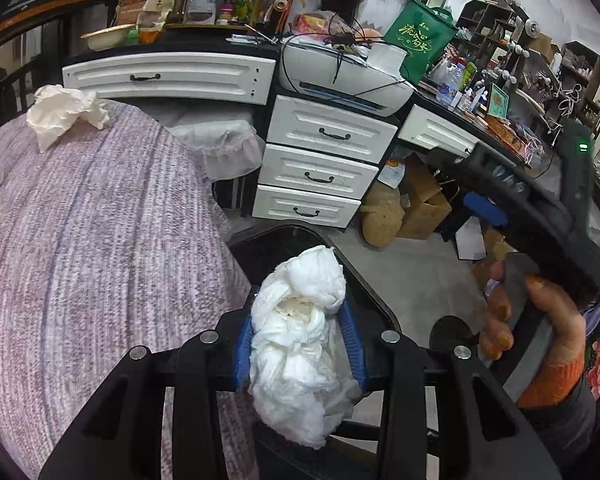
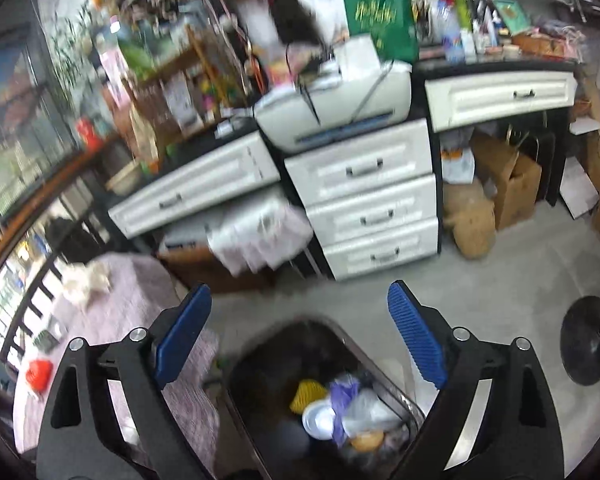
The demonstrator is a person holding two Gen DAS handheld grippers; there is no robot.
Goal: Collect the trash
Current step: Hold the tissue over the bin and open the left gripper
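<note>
A crumpled tissue wad [image 1: 300, 344] is clamped between the blue pads of the left gripper [image 1: 301, 342], its long axis running along the fingers toward the bin [image 1: 363, 280], which lies just ahead and below, past the bed edge [image 1: 220, 240]. The right gripper [image 2: 300, 340] is spread wide and empty above the bin [image 2: 399, 384]. A second wad [image 1: 64, 114] is seen at the bed's far edge.

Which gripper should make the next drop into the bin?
Left. The left gripper is clamped on a crumpled tissue wad near the bin; the right gripper hangs open and empty above it.
</note>
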